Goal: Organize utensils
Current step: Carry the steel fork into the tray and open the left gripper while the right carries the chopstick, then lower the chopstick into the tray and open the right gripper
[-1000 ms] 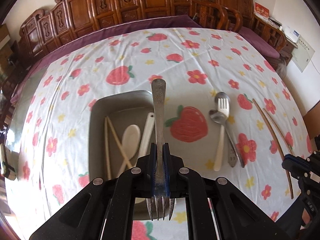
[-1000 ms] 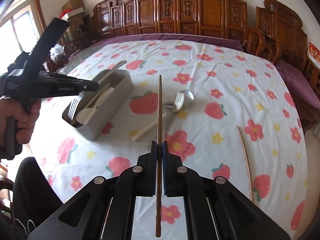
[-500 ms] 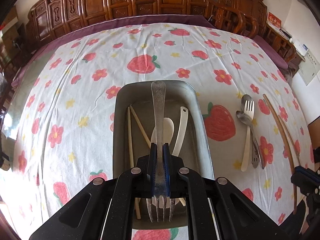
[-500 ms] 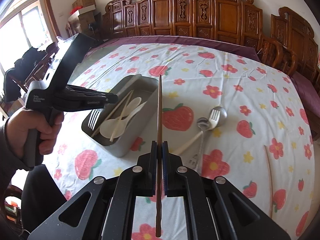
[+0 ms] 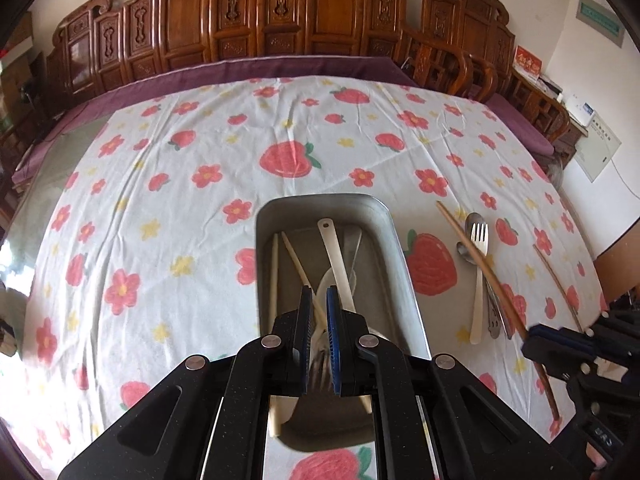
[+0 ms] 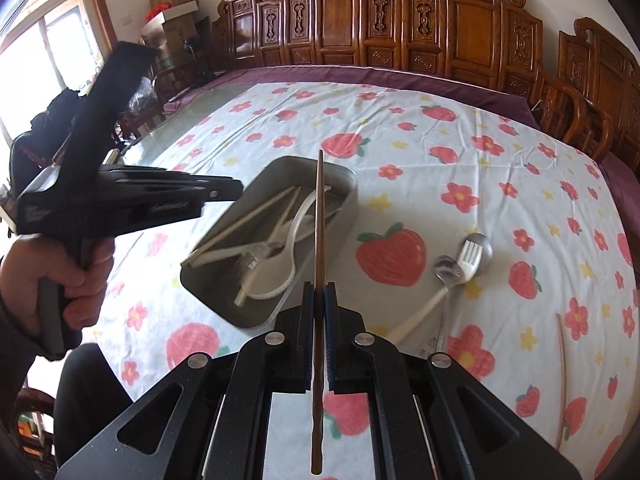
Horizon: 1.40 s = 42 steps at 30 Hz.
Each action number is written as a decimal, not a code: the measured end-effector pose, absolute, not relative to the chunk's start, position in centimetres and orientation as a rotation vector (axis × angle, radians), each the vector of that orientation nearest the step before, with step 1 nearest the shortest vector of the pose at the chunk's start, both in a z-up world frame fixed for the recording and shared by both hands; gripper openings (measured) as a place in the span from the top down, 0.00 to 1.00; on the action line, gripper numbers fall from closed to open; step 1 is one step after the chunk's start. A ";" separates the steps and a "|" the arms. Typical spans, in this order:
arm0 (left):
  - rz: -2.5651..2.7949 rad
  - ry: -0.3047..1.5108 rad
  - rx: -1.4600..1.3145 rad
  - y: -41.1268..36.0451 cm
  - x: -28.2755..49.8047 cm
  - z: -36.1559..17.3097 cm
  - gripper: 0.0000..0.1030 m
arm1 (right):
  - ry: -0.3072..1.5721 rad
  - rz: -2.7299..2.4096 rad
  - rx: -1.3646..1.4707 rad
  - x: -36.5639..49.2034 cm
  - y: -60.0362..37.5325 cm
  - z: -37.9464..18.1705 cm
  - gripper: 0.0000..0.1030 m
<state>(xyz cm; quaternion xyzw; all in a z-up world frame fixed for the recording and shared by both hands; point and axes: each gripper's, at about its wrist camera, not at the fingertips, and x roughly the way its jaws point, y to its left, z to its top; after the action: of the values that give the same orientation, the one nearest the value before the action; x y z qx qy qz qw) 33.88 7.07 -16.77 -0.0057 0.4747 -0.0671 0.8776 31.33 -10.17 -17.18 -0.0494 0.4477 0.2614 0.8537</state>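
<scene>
A wide surface under a white cloth printed with red strawberries and flowers (image 5: 160, 200) fills both views, with a row of dark carved wooden chairs (image 5: 280, 20) along its far edge.

On the cloth sits a rectangular grey metal tray (image 5: 396, 248), directly below the left gripper (image 5: 319, 300). A person's left hand (image 6: 60, 272) grips that tool's handle. Its blue-padded fingers stand a little apart with nothing between them, and the tray's contents show through the gap.

The right gripper (image 6: 319, 292) hangs near the tray's right side. Its fingers are clamped on a long dark brown wooden chopstick (image 6: 319, 220), whose far end reaches over the tray.

Inside the tray lie two pale wooden chopsticks (image 5: 274, 272) on the left, a long white plastic spoon (image 5: 334, 256) to their right, and a metal fork (image 6: 256, 258) across the near end, its tines partly blurred.

To the right of the tray, on the cloth, a fork with a cream handle (image 5: 478, 280) lies together with two metal spoons (image 5: 464, 250), all touching. Further right, well apart from them, a second dark brown chopstick (image 5: 556, 276) lies alone on the cloth.
</scene>
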 end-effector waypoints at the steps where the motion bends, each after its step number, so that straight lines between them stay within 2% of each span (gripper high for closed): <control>1: -0.141 0.982 -0.013 7.4 33.5 -16.6 0.94 | 0.942 0.553 -0.100 31.5 -9.7 -17.3 0.94; 21: -0.090 0.801 -0.025 13.7 25.6 -13.4 0.92 | 1.005 0.542 -0.038 36.1 -1.4 -20.6 0.94; 25: -0.085 0.791 -0.039 14.5 25.3 -13.2 0.87 | 1.028 0.516 -0.012 37.4 -0.7 -21.7 0.94; 34: -0.086 0.784 -0.036 14.6 24.9 -13.1 0.87 | 1.060 0.480 0.044 38.6 -0.4 -23.2 0.93; 42: -0.114 0.795 -0.029 13.4 24.7 -13.4 0.87 | 0.999 0.511 -0.007 37.2 -0.9 -21.5 0.93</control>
<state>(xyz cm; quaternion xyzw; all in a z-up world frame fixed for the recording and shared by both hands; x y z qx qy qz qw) 24.65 13.35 -13.36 -0.0143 0.3868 -0.0555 0.9204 37.21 -0.91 -21.47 -0.0031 0.4737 0.2425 0.8466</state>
